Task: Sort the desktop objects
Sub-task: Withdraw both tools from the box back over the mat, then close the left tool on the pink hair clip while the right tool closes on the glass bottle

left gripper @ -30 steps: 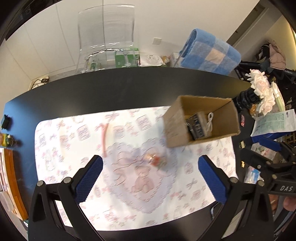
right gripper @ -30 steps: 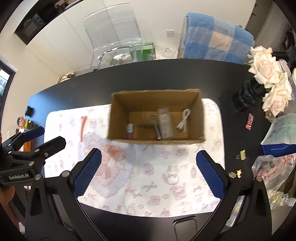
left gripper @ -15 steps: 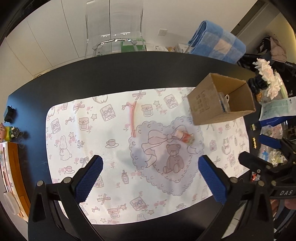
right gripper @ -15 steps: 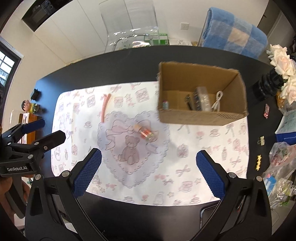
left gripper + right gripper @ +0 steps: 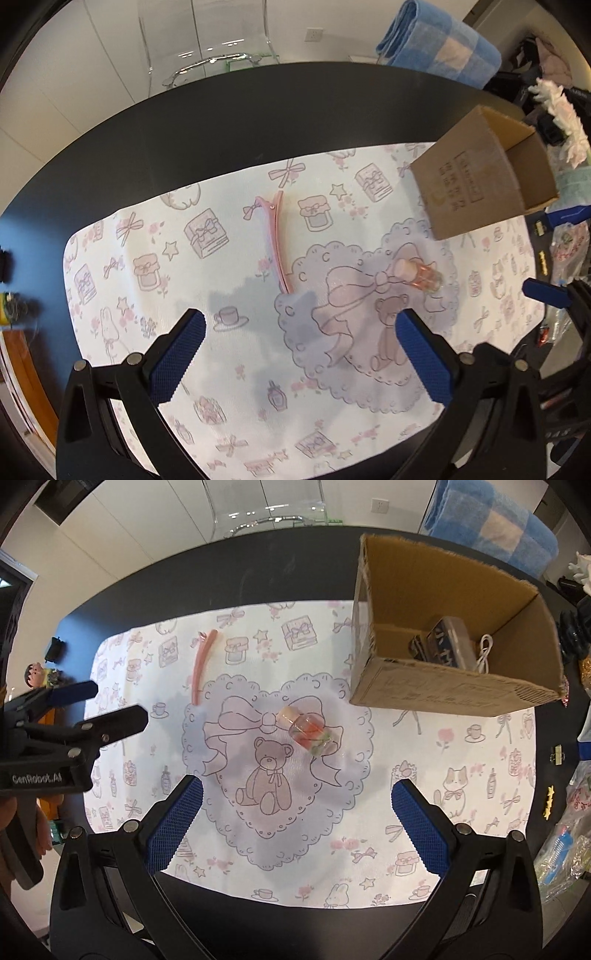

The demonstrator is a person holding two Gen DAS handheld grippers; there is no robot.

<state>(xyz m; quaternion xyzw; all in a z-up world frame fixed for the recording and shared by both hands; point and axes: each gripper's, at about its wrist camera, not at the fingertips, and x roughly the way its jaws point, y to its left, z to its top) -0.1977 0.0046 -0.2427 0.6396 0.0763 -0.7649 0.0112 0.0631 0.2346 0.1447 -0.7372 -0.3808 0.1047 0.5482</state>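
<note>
A pink hair clip (image 5: 277, 240) (image 5: 202, 664) lies on the patterned mat (image 5: 236, 280) (image 5: 406, 760). A small clear bottle with a pink cap (image 5: 419, 275) (image 5: 310, 730) lies on its side on the mat's heart print. An open cardboard box (image 5: 480, 177) (image 5: 454, 686) stands at the mat's right; it holds a dark pack and a white cable (image 5: 484, 651). My left gripper (image 5: 299, 350) is open and empty above the mat, just this side of the clip. My right gripper (image 5: 295, 819) is open and empty, just this side of the bottle.
The mat lies on a black table (image 5: 221, 122) (image 5: 258, 565). A clear chair (image 5: 207, 40) and a blue checked towel (image 5: 443, 40) are behind it. White roses (image 5: 565, 118), bags and small clips (image 5: 557, 755) crowd the right edge. A figurine (image 5: 35, 674) stands at the left.
Both grippers have moved left and lower toward the mat. The box has slid to the right in both views. The clip and bottle now sit closer before the fingers.
</note>
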